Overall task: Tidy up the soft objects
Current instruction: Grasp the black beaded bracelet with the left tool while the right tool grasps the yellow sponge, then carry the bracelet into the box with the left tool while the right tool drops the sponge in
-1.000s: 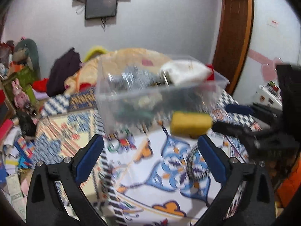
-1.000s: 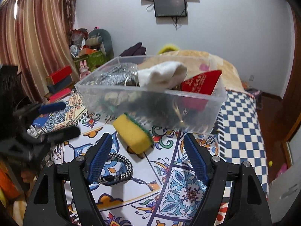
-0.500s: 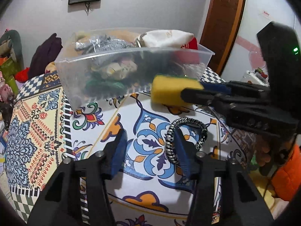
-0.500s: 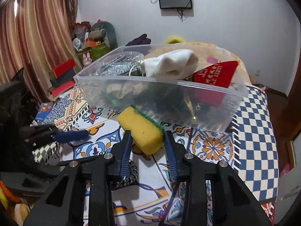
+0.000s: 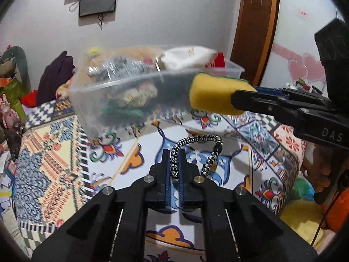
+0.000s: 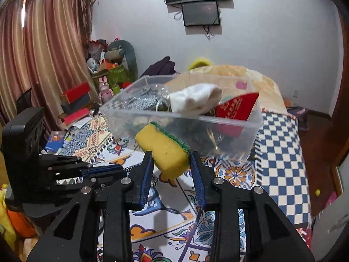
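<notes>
My right gripper (image 6: 171, 159) is shut on a yellow sponge (image 6: 163, 148) with a green scrub side and holds it lifted in front of the clear plastic bin (image 6: 250, 131). The sponge also shows in the left wrist view (image 5: 209, 93), at the bin's (image 5: 87, 109) near wall. My left gripper (image 5: 173, 155) is shut on a black-and-white braided cord loop (image 5: 196, 140), lifted off the patterned cloth. The bin holds a white sock (image 6: 196, 100), a red packet (image 6: 237, 109), silver tinsel and other soft items.
The table wears a colourful patterned cloth (image 5: 54, 163). Stacked red boxes (image 6: 76, 102) and plush toys (image 6: 117, 52) crowd the left by the curtain. A bed with a checked cover (image 6: 281, 152) lies to the right, a door (image 5: 253, 26) beyond.
Both grippers have closed from open. The right one took hold of the sponge and lifted it; the left one closed on the braided cord and raised it.
</notes>
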The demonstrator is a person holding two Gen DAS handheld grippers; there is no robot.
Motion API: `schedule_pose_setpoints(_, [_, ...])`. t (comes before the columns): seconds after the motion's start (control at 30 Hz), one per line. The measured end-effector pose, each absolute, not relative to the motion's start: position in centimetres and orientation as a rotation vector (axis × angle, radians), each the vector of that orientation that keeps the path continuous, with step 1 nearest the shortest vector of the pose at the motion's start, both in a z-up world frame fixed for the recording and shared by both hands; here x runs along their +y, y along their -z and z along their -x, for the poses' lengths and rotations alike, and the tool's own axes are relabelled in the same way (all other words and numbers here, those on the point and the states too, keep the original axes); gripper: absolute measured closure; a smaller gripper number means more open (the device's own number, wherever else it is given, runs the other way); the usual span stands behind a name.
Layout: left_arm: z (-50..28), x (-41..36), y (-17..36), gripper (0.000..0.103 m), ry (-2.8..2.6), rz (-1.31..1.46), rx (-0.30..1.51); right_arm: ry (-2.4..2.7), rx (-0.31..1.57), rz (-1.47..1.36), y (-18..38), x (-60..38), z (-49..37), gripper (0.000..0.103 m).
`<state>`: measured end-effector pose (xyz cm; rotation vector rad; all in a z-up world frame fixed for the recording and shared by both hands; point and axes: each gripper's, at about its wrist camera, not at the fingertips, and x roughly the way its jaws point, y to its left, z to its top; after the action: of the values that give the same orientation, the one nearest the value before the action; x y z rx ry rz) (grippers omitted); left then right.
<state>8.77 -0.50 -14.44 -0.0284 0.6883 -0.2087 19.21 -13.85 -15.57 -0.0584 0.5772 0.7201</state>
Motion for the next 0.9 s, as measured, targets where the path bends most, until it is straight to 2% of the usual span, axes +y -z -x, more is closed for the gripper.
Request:
schedule_pose_setpoints(0.53, [-10.8,2.9,6.2,0.097,0.075,0.035,0.462,-0.672,0.414,0.006,10.0,-14.9,-19.8,0.072])
schedule_pose_setpoints(0.9, [-14.7,3.1,5.1,0.097,0.033,0.058,0.433,-0.639,0.368,0.007,8.9,-13.3,-21.4,0.072])
